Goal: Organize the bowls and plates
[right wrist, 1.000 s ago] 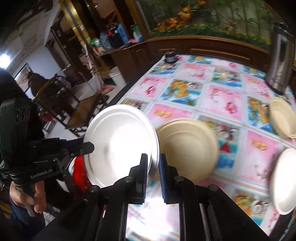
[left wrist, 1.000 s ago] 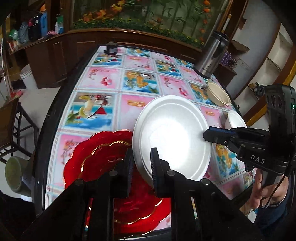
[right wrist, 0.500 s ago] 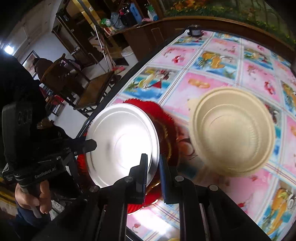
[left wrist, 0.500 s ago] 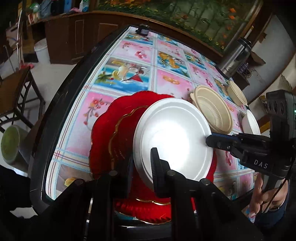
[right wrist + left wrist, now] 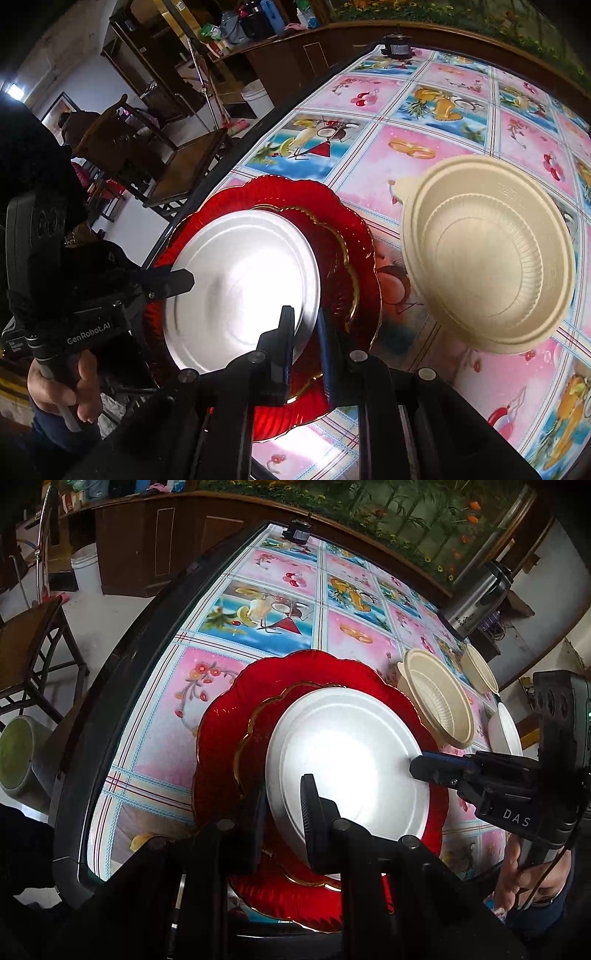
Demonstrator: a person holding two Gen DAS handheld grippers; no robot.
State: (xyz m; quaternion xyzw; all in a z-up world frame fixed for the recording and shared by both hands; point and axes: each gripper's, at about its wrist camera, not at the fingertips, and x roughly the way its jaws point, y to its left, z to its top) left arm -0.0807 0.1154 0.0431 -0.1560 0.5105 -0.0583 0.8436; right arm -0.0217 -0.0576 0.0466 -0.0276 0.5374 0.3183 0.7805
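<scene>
Two-handed transfer of a round white foam plate [image 5: 343,760] onto a scalloped red glass plate with gilt trim [image 5: 221,738]. Over the past second both grippers have carried the white plate down from above the flowered tablecloth [image 5: 258,616] until it sits centred over the red plate, apparently resting on it or just above; contact cannot be confirmed. Stacking thus appears nearly complete, with release the likely next step. The left gripper [image 5: 284,805] is clamped nearly closed on the plate's near rim; the right gripper [image 5: 304,339] pinches the opposite rim likewise. A ribbed cream plastic bowl [image 5: 487,254] stands just beside the red plate, unstacked.
</scene>
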